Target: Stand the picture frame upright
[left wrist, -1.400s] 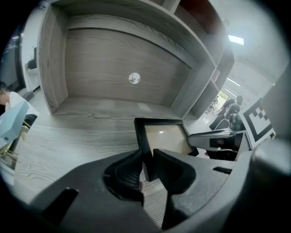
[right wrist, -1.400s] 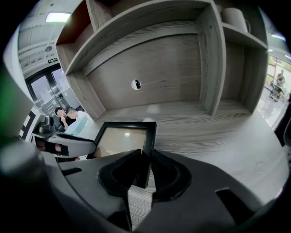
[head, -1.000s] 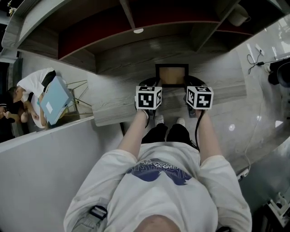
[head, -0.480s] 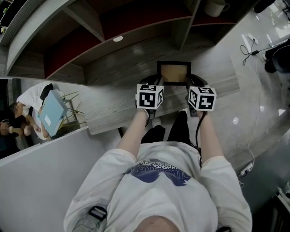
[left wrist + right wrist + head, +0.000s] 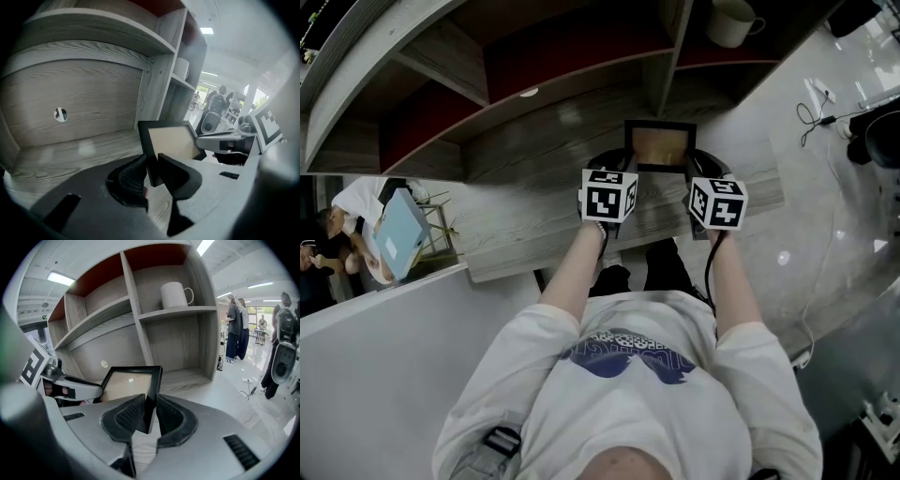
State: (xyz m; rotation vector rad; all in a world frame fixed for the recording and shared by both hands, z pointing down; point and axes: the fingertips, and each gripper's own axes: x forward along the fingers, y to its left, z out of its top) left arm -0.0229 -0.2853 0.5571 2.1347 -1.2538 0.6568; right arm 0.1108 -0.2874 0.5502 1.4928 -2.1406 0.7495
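The black picture frame (image 5: 660,147) with a tan inner panel hangs a little above the wooden desk (image 5: 534,225), its face tilted up toward me. My left gripper (image 5: 625,171) is shut on the frame's left edge. The left gripper view shows that edge (image 5: 146,140) pinched between the dark pads of the left gripper (image 5: 152,165). My right gripper (image 5: 694,172) is shut on the right edge. In the right gripper view that black edge (image 5: 154,383) runs down between the ribbed pads of the right gripper (image 5: 150,411), and the tan panel (image 5: 126,384) shows to the left.
A shelf unit stands behind the desk, its upright divider (image 5: 661,56) just beyond the frame. A white mug (image 5: 729,21) sits in an upper right compartment (image 5: 174,295). The back panel has a round hole (image 5: 60,114). Cables (image 5: 816,103) lie on the floor at right. People stand at left (image 5: 366,220).
Both grippers have carried the frame to the right along the desk, from left of the shelf's upright divider to in front of it. Both grips look unchanged.
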